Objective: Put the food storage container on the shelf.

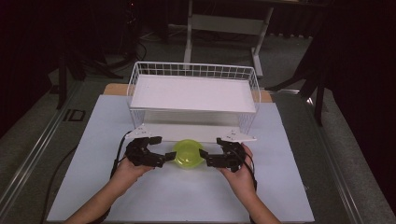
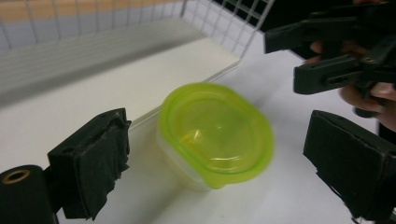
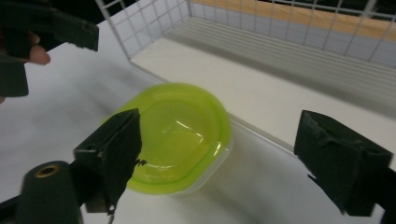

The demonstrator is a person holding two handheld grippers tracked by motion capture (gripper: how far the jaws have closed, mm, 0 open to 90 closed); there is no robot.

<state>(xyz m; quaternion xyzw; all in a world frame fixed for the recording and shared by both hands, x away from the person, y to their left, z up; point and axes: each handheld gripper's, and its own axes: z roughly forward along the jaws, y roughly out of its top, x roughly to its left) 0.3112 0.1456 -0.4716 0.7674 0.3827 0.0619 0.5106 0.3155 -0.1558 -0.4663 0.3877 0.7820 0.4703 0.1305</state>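
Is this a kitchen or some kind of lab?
Probably a lab or recording room, not a kitchen: a white table on a dark floor, hand-held grippers beside a green-lidded container, and a white wire rack.

A lime-green lidded container (image 2: 215, 133) sits on the white desk (image 2: 289, 196) at the centre, between the left hand-held gripper (image 2: 224, 170)'s two black jaws at 8 and 4 o'clock, neither pad touching it. A white wire rack (image 2: 93, 28) spans 10 to 12 o'clock. The right hand-held gripper (image 2: 299, 58) enters at 2 o'clock, fingers (image 2: 369, 93) around it.
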